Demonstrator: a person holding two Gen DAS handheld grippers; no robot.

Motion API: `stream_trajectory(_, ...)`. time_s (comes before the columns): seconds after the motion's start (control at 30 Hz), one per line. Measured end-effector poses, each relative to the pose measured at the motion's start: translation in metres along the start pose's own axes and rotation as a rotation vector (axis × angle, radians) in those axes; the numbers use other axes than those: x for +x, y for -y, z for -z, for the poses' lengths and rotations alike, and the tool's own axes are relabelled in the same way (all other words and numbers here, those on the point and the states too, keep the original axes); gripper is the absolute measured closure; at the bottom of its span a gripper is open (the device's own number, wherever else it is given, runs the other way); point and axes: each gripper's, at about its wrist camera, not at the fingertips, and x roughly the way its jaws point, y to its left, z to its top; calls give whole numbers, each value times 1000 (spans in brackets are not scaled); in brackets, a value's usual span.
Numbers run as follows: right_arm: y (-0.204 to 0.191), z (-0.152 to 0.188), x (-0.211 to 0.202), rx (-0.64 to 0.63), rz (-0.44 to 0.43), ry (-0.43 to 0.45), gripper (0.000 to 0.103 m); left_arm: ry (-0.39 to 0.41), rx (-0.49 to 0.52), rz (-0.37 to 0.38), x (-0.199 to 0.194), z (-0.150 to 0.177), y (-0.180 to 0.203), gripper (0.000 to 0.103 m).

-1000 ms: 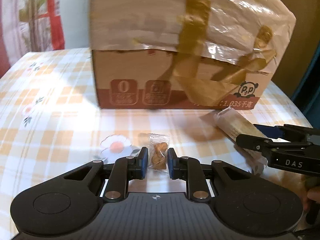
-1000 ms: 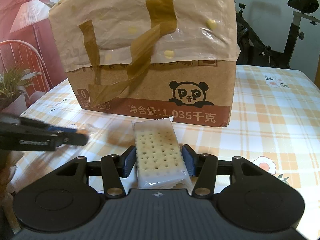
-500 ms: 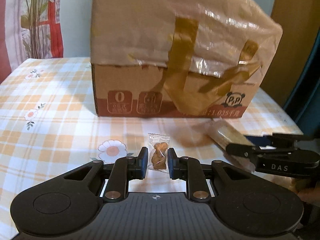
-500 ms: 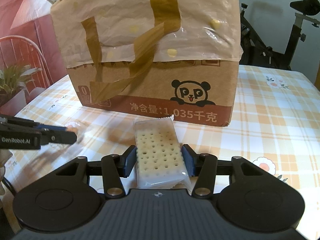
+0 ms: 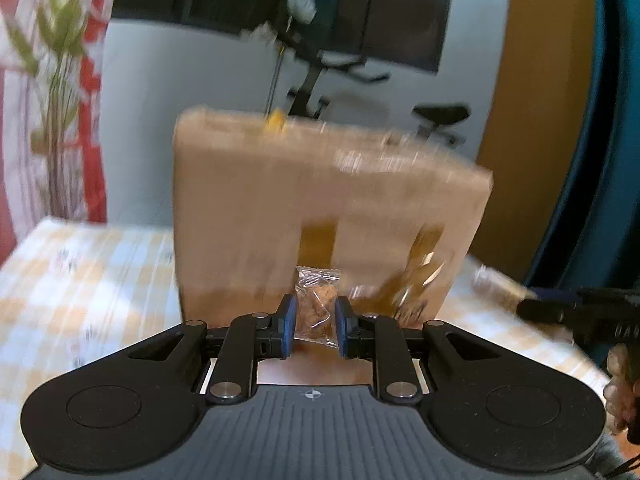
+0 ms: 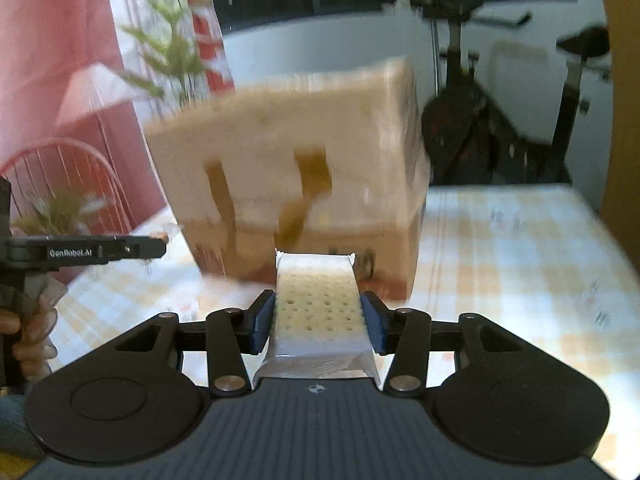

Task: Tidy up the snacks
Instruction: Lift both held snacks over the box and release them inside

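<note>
A small clear packet of brown snack pieces (image 5: 318, 300) hangs above the table, with my left gripper (image 5: 316, 322) shut on it. A white wrapped pack of dotted crackers (image 6: 316, 300) sits between the blue pads of my right gripper (image 6: 318, 320), whose jaws are closing and pressing on its sides. Ahead of both stands a big cardboard box (image 5: 320, 208) under clear plastic and brown tape, blurred by motion. In the left wrist view the right gripper (image 5: 524, 308) reaches in from the right. The right wrist view has the left gripper (image 6: 162, 246) at its left edge.
The checked tablecloth (image 6: 500, 260) spreads around the box. An exercise bike (image 6: 472, 120) stands behind the table. A red wire chair (image 6: 60, 168) and green plants (image 6: 168, 48) are at the left. A person's hand (image 6: 28, 332) grips the left handle.
Both grippers have risen with their snacks, so the box now looks lower and smaller and the room behind it shows. The views are blurred.
</note>
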Motion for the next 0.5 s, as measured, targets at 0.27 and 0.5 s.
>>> stream_trajectory(0.27,2,-84,-28,-8,-13,246,54,145,36,52,6,-77,8,81)
stream_trajectory(0.5,6,-161,48,-80,17,225,54,103,29,29,66,-130,0,81)
